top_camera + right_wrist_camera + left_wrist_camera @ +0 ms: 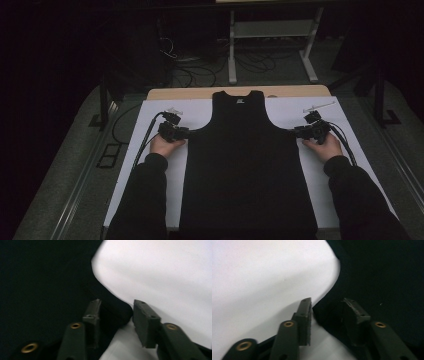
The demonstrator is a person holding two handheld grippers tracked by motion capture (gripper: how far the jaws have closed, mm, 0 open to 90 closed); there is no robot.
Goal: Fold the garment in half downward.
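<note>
On the desk [150, 150] in the high view: black sleeveless top [245, 165] laid flat, neck toward the far edge, hem toward the person, over a white sheet [320, 175] covering most of the desk. Left claw [186, 133] placed at the top's left side, right at the bottom of the armhole curve. Right claw [296, 131] placed likewise at the right side seam, under the opposite armhole. Left hand [166, 145] and right hand [325, 146] behind the tools, dark sleeves entering from the bottom edge. Cables trailing back from both tools along the sheet. Beyond the desk, dark floor with loose wiring and a pale metal frame [272, 45].

In the left gripper view: left claw [327, 315] partly drawn in, a gap remaining between the two pads. Corner of the black top [382, 277] lying in that gap, its edge touching the left pad; right pad sitting over the dark cloth. Firm pinch not confirmable; fabric looks loose between the pads. White sheet [262, 277] at the left.

In the right gripper view: right claw [116, 315] also partly drawn in, pads apart. Rounded fold of the black top [45, 277] bulging into the gap from the left, short of the right pad, which rests over the white sheet [162, 272]. No clamping evident.
</note>
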